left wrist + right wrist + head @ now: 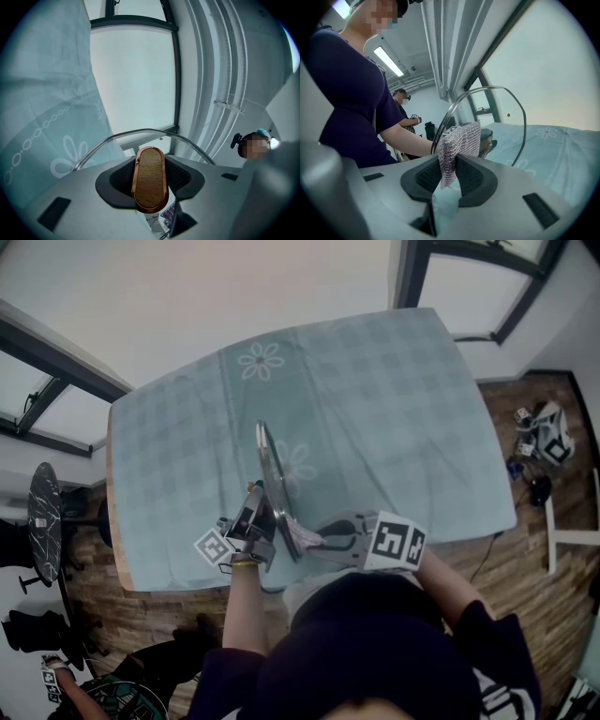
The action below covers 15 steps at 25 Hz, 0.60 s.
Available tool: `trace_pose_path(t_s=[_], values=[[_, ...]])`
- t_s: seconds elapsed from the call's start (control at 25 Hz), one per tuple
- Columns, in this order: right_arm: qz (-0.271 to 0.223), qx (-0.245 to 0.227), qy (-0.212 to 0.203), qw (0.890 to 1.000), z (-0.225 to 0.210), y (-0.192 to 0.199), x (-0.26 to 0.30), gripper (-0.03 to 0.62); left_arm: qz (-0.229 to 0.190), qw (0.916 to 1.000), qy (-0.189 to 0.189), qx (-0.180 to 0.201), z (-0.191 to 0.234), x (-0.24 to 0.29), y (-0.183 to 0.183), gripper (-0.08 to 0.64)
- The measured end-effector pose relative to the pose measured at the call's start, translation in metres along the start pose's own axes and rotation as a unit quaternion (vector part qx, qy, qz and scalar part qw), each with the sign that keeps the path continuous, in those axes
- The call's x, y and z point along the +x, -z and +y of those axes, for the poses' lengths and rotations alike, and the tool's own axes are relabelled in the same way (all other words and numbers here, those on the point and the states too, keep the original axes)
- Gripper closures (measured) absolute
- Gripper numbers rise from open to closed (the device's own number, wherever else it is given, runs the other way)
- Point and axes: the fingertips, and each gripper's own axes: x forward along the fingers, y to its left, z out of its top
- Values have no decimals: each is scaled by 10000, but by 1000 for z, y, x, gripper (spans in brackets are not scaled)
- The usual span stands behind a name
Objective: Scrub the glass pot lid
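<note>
Left gripper view shows my left tongs [150,185] clamped on the wooden handle [150,166] of the glass lid [140,135]. My right tongs [449,176] pinch a metal mesh scrubber [460,140] just beside its glass. The lid stands on edge over the table's [375,381] near edge.

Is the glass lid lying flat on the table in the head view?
No, the lid stands on edge, its wooden knob clamped in the left hand-held gripper.

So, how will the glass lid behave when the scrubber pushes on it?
Probably stiff but fragile: the glass lid is thin. Held on edge only by its wooden handle in the left gripper, it may swivel or tip. Smooth glass, likely slippery.
</note>
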Motion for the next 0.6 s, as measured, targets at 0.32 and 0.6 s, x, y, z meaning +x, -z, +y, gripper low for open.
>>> trace_pose_path(t_s=[0.32,0.6], values=[[170,-100,-358,9992,9,6,-9,514,-53,10000,-11,-10,1,-1,-1,391],[269,-34,-566,9980,12,10,-23,515,-85,10000,-14,-37,2,-1,-3,391]])
